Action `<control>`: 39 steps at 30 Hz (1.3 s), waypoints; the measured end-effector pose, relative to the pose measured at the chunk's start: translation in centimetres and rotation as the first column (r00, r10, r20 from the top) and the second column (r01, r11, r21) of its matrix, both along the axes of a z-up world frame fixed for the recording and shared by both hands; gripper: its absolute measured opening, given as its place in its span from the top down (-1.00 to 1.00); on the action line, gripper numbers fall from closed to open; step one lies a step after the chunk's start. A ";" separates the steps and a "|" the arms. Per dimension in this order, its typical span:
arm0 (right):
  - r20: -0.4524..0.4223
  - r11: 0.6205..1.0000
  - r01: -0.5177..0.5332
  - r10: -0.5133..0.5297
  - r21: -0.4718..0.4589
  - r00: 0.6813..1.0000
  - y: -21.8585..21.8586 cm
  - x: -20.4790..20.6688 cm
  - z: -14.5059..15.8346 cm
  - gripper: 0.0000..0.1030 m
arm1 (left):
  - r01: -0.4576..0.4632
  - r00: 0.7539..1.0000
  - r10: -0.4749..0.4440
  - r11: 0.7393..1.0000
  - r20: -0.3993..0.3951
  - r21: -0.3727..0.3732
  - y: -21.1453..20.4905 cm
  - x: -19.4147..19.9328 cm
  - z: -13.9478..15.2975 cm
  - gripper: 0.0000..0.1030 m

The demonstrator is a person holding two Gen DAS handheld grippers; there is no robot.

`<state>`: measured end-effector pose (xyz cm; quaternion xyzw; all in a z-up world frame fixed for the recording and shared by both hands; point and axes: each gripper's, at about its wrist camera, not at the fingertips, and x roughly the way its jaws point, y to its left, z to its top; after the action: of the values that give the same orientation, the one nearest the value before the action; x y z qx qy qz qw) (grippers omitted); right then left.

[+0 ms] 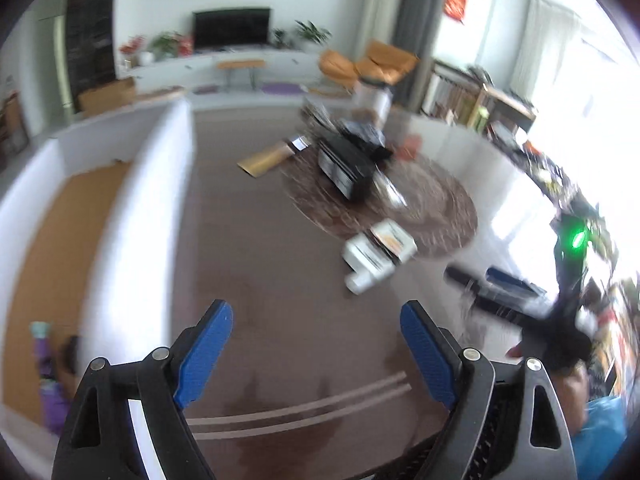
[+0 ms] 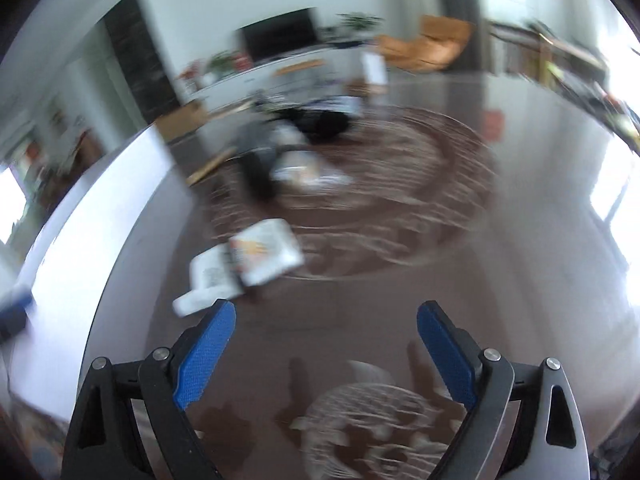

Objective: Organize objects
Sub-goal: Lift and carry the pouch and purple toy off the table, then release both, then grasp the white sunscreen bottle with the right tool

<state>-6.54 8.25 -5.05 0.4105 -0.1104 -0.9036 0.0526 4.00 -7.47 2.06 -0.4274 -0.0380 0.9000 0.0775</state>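
Both hand-held grippers fill the bottom of their views: the left gripper (image 1: 316, 356) and the right gripper (image 2: 326, 358) each have the blue pads spread wide, with only bare tabletop between them, so both are released and carry nothing.

Below them is the large round dark brown glossy table (image 1: 280, 272), the biggest thing here. On it lies a round brown woven mat (image 1: 440, 208). Beside the table, at the left, stands a white open box with a brown cardboard bottom (image 1: 72, 216), probably the place for the sorted items.

The things to organize are in the middle of the table: a black rectangular box pile (image 1: 352, 160) on the mat, and, closer, a small white packet group with an orange print (image 2: 256, 256), half on the mat edge.

I judge that the step in hand is the approach to the white packets. To do it well, slow down first, bring one gripper over a single packet, and close across its narrow side.

Strong motion blur hides the labels and how many packets there are. The black pile is not clear either.
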 end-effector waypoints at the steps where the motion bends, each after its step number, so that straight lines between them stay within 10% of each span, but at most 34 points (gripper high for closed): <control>1: -0.005 0.998 0.037 -0.037 -0.053 0.999 1.1 0.2 0.0 -0.80 | 0.007 1.000 -0.007 1.000 0.022 -0.015 0.8 -0.4 -1.2 -0.67; 16: -0.001 0.962 -0.266 0.267 0.069 0.964 -7.1 -4.6 -1.0 -0.80 | 0.011 0.993 0.005 0.992 0.117 -0.128 0.9 1.7 -6.0 -0.67; 21: 0.088 0.902 -0.360 0.349 0.239 0.933 -10.9 -6.3 -1.9 -0.80 | -0.001 0.992 0.018 0.991 0.126 -0.137 0.7 1.2 -7.0 -0.67; 33: 0.055 0.979 -0.097 0.089 0.180 0.995 0.5 -4.1 -2.5 -0.81 | -0.012 0.991 0.032 0.988 0.132 -0.153 2.7 -4.7 -8.2 -0.68; 39: -0.008 0.995 -0.039 0.040 0.093 0.999 2.4 -3.9 -1.3 -0.81 | -0.039 0.989 0.060 0.987 0.137 -0.154 2.9 -10.1 -8.6 -1.00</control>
<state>-10.41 10.65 -6.33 0.4102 -0.0599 -0.9086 0.0520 -6.06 -4.55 -6.56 -0.4936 0.0141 0.8694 0.0197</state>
